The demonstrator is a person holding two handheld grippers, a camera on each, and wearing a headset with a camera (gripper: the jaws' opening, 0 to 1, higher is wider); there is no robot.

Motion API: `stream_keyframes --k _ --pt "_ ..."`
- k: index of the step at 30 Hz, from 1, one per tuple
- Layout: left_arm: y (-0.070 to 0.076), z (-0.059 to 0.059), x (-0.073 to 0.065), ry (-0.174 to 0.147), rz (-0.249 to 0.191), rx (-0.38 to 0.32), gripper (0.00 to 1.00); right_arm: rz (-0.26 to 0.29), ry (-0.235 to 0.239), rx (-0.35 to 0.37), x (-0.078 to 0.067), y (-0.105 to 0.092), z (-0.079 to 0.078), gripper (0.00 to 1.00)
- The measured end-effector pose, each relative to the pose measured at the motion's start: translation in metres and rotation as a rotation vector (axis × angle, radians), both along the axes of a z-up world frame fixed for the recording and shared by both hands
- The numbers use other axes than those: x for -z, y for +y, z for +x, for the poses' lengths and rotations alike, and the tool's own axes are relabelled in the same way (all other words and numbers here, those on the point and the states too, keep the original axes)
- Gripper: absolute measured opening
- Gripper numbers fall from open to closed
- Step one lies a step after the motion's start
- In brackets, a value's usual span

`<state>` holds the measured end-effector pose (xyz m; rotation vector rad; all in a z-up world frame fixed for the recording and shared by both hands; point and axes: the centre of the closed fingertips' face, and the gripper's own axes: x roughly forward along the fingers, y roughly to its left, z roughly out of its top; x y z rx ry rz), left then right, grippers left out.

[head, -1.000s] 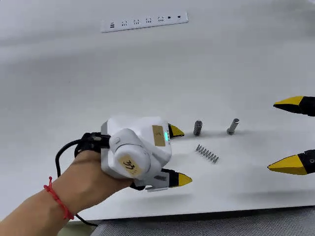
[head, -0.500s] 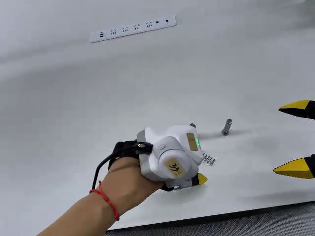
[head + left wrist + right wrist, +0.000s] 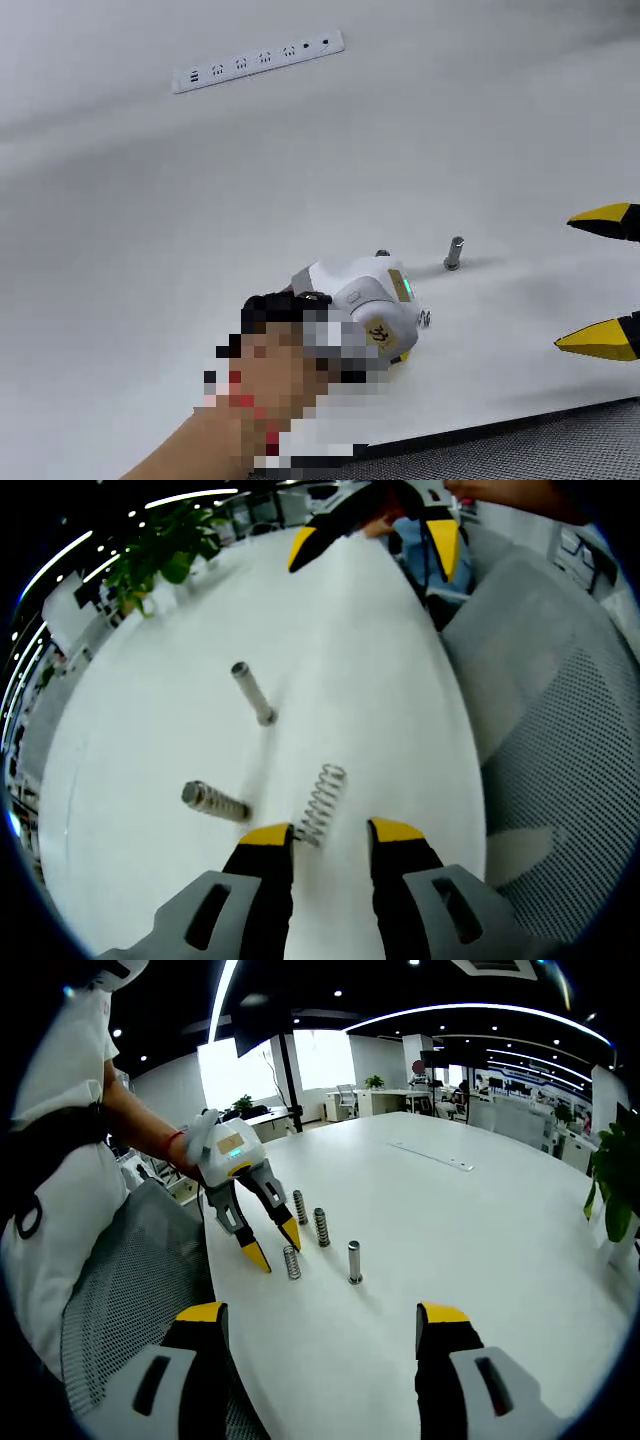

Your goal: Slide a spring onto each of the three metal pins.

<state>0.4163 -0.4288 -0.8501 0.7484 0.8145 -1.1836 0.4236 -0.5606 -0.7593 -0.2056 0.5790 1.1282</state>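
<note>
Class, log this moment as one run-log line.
left gripper: open, tips astride end of loose spring | bare pin: upright, no spring | right gripper: open, apart

sprung pin beside loose spring, bare pin beyond, tabletop open

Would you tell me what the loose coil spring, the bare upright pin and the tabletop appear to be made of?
The loose grey coil spring looks like thin steel wire, glinting. The bare upright pin seems solid metal, with smooth grey sheen. The white tabletop is probably matte laminate, unconfirmed.
</note>
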Motion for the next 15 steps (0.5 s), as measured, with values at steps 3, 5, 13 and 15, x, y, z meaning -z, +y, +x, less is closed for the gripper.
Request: stream_keyframes --k 3,5,13,15 --pt "0.0022 -0.0017 0.0006 0.014 -0.01 -0.023 0.26 -0.002 -0.001 0.003 0.0005 -0.0033 0.0003 0.78" --pt "0.0018 -0.0022 0.0008 0.018 -0.016 -0.029 0.24 -0.003 -0.002 0.002 0.0007 -0.0053 0.0006 0.78" --pt "0.0025 -0.0028 0.0015 0.023 -0.017 -0.033 0.17 -0.014 -0.007 0.001 -0.0004 -0.0097 0.0019 0.78" --pt "0.003 -0.0029 0.0018 0.024 -0.016 -0.03 0.17 -0.016 -0.009 0.002 -0.0005 -0.0097 0.002 0.78"
